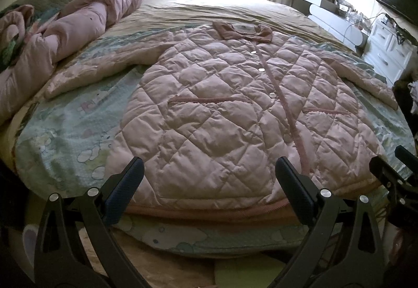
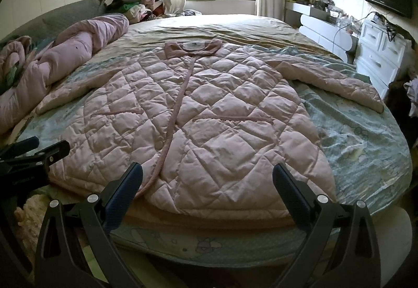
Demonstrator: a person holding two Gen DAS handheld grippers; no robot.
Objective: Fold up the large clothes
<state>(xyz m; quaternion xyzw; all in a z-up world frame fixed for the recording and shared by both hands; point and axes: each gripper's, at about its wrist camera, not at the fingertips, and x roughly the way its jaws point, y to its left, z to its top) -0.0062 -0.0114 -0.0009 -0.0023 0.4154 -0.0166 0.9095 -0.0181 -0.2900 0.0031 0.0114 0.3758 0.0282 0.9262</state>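
Across the bed's [image 1: 78, 131] near edge the quilted pink coat [image 1: 222, 105] lies flat and unfolded, left gripper [image 1: 209, 188] and right gripper [image 2: 207, 191] both spread empty, likeliest reaching next for its sleeves.

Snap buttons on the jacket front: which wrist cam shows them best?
Left wrist. Three silver snap buttons show down the placket of the pink quilted jacket. In the right wrist view the jacket lies equally flat, but only the placket trim is visible and no snaps can be made out.
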